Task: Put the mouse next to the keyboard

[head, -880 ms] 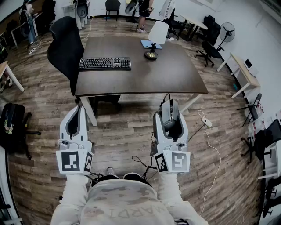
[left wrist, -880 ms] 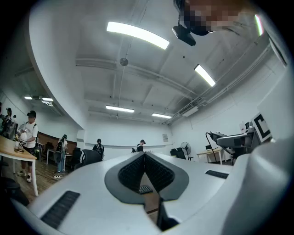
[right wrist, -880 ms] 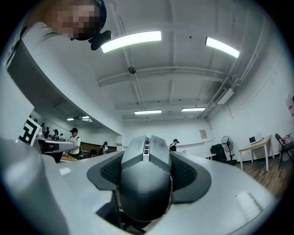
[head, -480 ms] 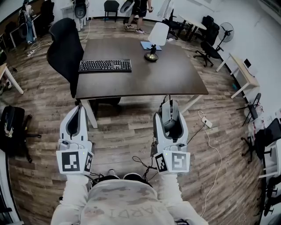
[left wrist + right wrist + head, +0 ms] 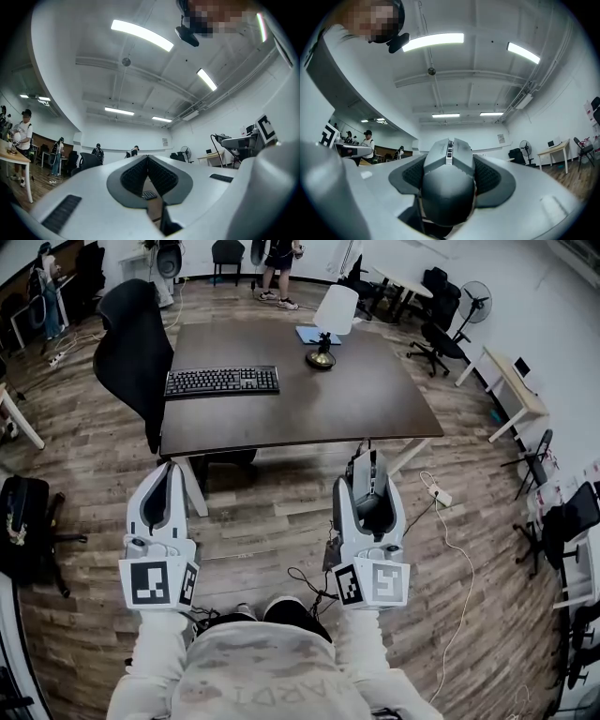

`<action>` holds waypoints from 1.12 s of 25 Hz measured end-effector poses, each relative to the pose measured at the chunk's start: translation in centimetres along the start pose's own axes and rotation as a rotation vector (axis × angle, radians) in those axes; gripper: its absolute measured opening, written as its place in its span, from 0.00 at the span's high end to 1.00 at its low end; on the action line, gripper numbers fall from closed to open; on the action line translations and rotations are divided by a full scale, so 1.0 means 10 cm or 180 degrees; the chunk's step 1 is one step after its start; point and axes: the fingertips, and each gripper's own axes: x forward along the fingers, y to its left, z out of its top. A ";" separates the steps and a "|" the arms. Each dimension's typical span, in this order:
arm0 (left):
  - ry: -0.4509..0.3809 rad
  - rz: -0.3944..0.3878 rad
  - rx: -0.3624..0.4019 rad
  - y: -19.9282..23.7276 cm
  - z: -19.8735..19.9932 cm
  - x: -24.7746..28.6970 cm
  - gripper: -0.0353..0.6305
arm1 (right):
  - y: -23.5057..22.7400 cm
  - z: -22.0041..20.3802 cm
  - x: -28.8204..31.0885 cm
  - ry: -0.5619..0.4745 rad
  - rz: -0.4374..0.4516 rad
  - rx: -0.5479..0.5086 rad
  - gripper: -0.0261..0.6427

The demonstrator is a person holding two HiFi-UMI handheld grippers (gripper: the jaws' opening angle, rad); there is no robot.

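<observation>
A black keyboard (image 5: 221,382) lies on the left part of the dark table (image 5: 309,418) ahead of me. Both grippers hang over the wooden floor, short of the table's near edge. My right gripper (image 5: 367,465) is shut on a grey mouse (image 5: 364,480), which fills the space between the pads in the right gripper view (image 5: 447,183). My left gripper (image 5: 171,472) is shut with nothing in it. In the left gripper view its pads meet at the tip (image 5: 147,159), and a bit of the keyboard (image 5: 149,195) shows through the gap below.
A lamp (image 5: 330,320) with a white shade and a blue sheet (image 5: 317,335) stand at the table's far side. A black office chair (image 5: 136,352) is at the table's left. A cable with a power strip (image 5: 441,497) lies on the floor at the right. A person (image 5: 274,263) stands at the back.
Both grippers keep their pose and their hold. The right one sits slightly further right in the picture. The person at the back has walked left, and one of my feet has stepped forward.
</observation>
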 end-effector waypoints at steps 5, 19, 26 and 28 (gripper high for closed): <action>-0.0029 -0.0029 0.0018 0.09 -0.04 0.16 0.94 | 0.00 -0.11 0.17 0.0030 -0.0042 0.0033 0.50; -0.0061 0.0101 0.0008 0.20 -0.24 1.21 0.94 | -0.41 -0.29 1.25 0.0000 0.0029 0.0049 0.50; -0.0069 0.0125 0.0013 0.15 -0.31 1.79 0.94 | -0.70 -0.37 1.79 0.0011 0.0086 0.0036 0.50; -0.0064 0.0135 0.0027 0.12 -0.33 1.92 0.94 | -0.78 -0.42 1.91 0.0015 0.0110 0.0057 0.50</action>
